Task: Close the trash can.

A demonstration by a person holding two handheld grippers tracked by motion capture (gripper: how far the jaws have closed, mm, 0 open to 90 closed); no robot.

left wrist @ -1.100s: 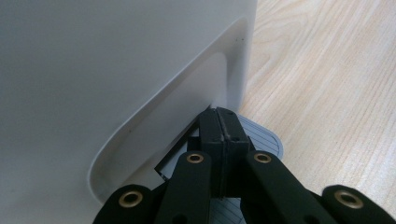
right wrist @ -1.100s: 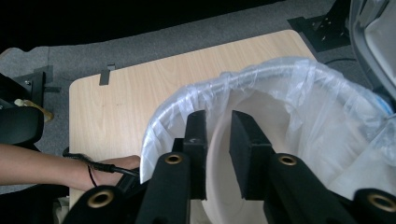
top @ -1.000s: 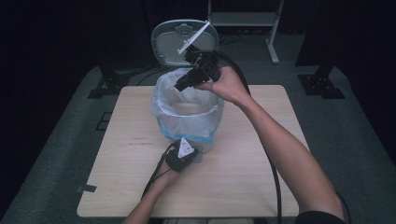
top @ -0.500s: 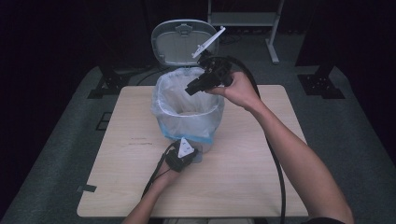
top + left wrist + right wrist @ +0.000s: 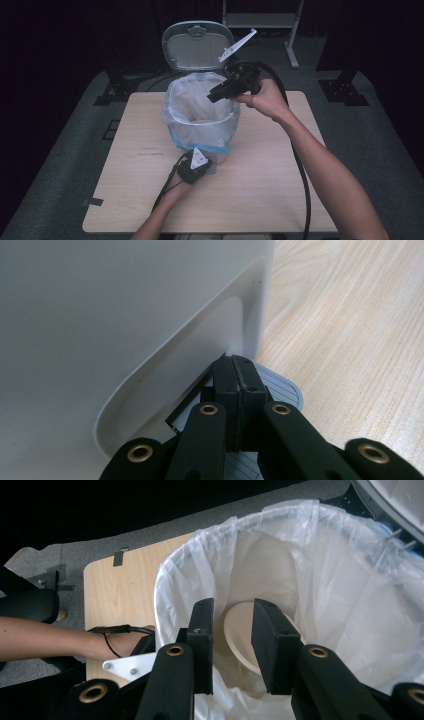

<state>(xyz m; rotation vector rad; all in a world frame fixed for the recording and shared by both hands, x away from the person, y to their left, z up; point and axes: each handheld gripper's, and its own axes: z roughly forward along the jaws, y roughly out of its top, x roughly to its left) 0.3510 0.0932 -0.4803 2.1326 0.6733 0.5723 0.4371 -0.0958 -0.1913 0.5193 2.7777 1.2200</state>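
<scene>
The right tool hangs over the far right rim of the bin, its jaws spread a little with nothing between them; they have just been opening. Since the earlier frames it has drifted right, from over the middle of the opening toward the rim. Beyond its jaws, in the right gripper view, a pale bowl lies at the bottom of the clear liner bag. The lid stands upright behind the bin, leaving the mouth open from above. The left tool, jaws pressed together, rests on the grey pedal at the bin's foot, as before. The worktop is bare on both sides of the bin out to its edges.
</scene>
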